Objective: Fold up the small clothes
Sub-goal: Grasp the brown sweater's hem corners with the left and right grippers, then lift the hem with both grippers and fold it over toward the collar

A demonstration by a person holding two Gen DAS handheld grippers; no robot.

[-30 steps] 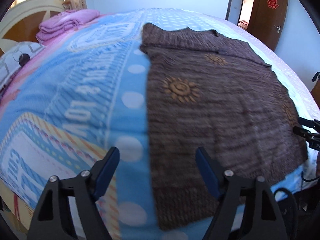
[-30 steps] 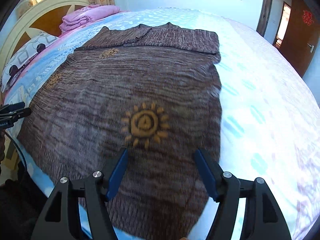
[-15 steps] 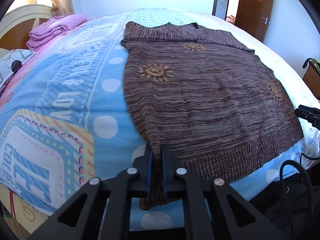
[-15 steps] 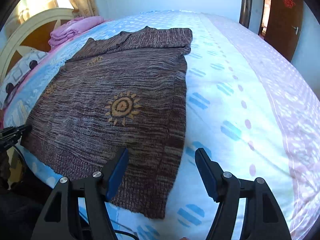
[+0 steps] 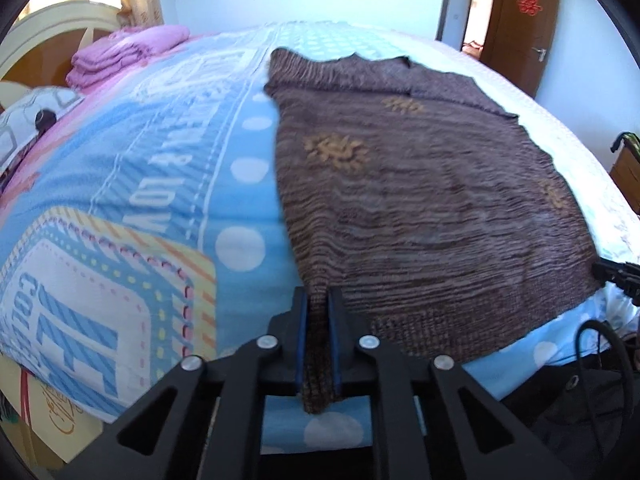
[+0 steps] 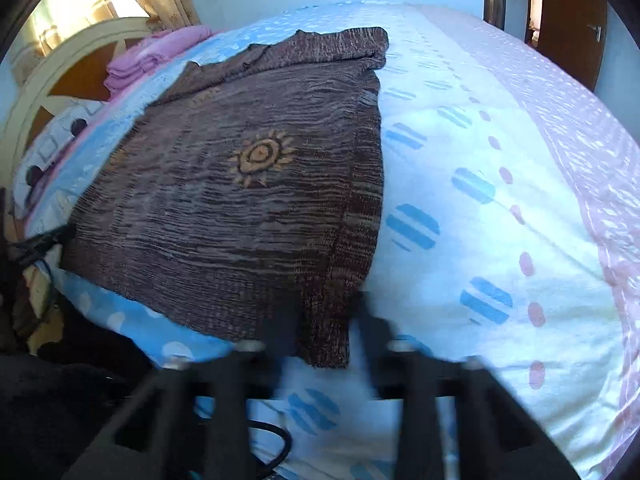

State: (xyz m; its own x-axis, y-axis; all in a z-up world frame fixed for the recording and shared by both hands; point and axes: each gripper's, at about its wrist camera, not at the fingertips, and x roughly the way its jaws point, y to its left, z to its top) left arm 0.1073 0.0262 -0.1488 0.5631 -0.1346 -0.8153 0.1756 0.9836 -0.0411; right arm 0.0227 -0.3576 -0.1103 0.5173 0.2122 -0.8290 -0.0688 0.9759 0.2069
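Observation:
A brown knitted sweater [image 5: 420, 200] with orange sun motifs lies flat on the bed. My left gripper [image 5: 318, 308] is shut on its near left hem corner. In the right wrist view the sweater [image 6: 240, 200] fills the left half. My right gripper [image 6: 326, 312] is around the near right hem corner, its fingers blurred by motion and close on either side of the cloth; I cannot tell whether they are clamped. The right gripper's tip also shows at the right edge of the left wrist view [image 5: 618, 274].
The bed has a blue patterned cover [image 5: 140, 200] on the left and a white and pink one [image 6: 520, 160] on the right. Folded pink clothes [image 5: 124, 54] and a headboard [image 6: 60, 80] stand at the far end. A brown door [image 5: 524, 20] is at the right. Black cables [image 5: 600, 344] hang below the bed edge.
My left gripper stays shut on the hem corner and has drawn it up slightly. My right gripper's fingers, wide open half a second ago, have closed in around the right hem corner.

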